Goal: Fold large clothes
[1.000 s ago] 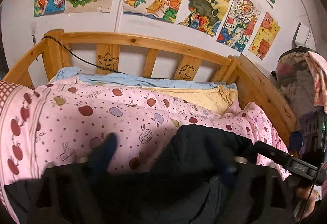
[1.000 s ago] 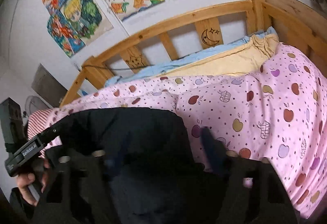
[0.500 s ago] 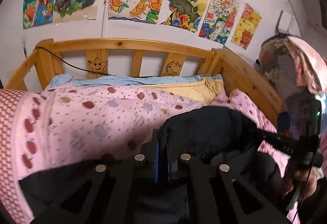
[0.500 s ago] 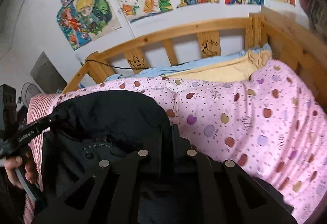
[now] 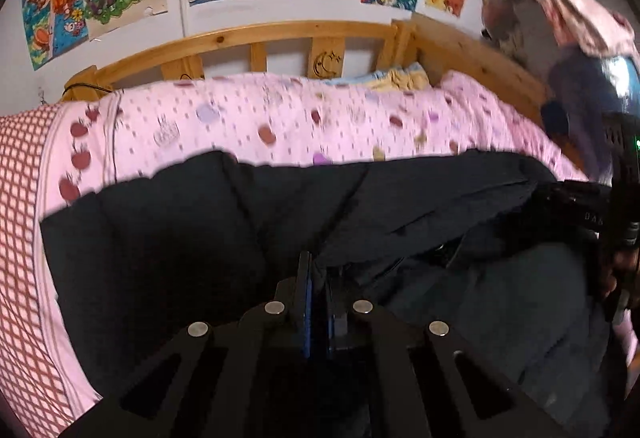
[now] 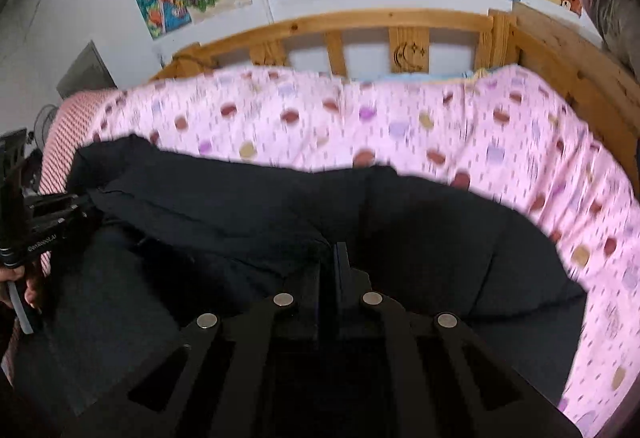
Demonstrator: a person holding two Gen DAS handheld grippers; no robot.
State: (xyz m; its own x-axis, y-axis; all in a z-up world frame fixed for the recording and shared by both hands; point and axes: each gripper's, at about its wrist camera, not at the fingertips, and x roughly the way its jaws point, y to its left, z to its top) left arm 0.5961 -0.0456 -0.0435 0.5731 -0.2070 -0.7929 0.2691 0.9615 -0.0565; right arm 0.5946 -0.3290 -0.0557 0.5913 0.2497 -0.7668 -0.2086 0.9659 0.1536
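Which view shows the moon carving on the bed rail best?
Right wrist: the moon carving sits unobstructed and sharp near top centre. Left wrist also shows it, similarly clear but further off centre above the pink quilt.

Wooden bed (image 6: 552,50): pink apple-print quilt (image 6: 400,126) spread over it, black garment (image 6: 420,238) on quilt.

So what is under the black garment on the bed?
The black garment lies on a pink fruit-print quilt, which shows around its far edge. Whatever lies directly beneath the garment is covered and cannot be seen.
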